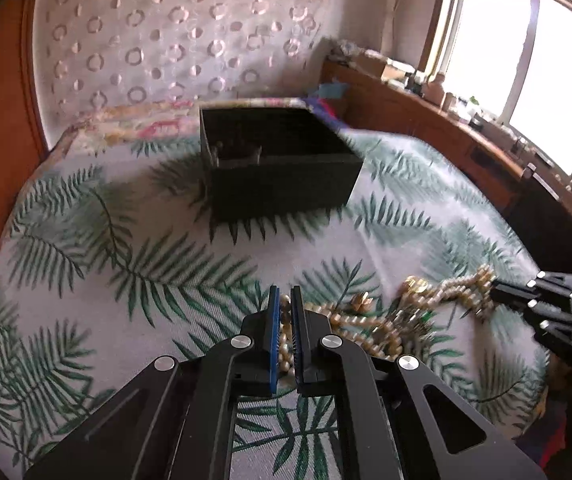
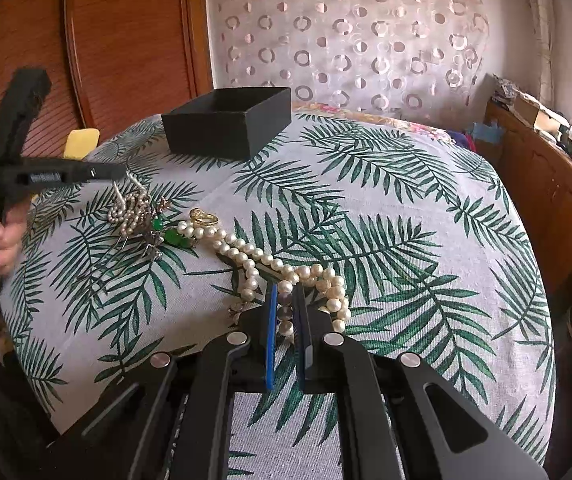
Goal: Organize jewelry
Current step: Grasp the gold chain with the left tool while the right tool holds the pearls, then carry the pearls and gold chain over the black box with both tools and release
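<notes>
- Left gripper (image 1: 284,300): low over the cloth; blue-padded fingers (image 1: 273,320) drawn nearly together on a strand of small beads (image 1: 284,344) that runs between them
- Right gripper (image 2: 284,300): fingers nearly together on a pearl necklace (image 2: 286,276), with pearls lying between the pads; in the left view it reaches in from the right edge, at the end of the jewelry heap
- Pearl necklace: looped on the cloth, trailing from the right gripper toward the left one
- Jewelry heap (image 2: 145,216): a small bead strand, green stones (image 2: 171,236), a gold ring (image 2: 203,217) and wire hooks tangled together, just below the left gripper's tip
- Black box (image 2: 229,124): open-topped, on the far side of the cloth, well apart from the jewelry; bare cloth lies between them; contents too dim to make out
- Cloth (image 2: 406,220): white with green palm fronds, draped over a rounded surface; wide bare stretch to the right of the necklace, the edge falling away on all sides
- Hand (image 2: 1,236): at the far left of the right view, gripping the left gripper's handle
- Writing: a label on the left gripper's body, too blurred to read
- Room: sheer curtain (image 2: 366,40) with ring pattern behind; reddish wood panel (image 2: 125,40) to the left; bright window (image 1: 526,60) and a cluttered wooden ledge (image 1: 446,112) to the right; yellow item (image 2: 81,142) beyond the cloth's left edge
</notes>
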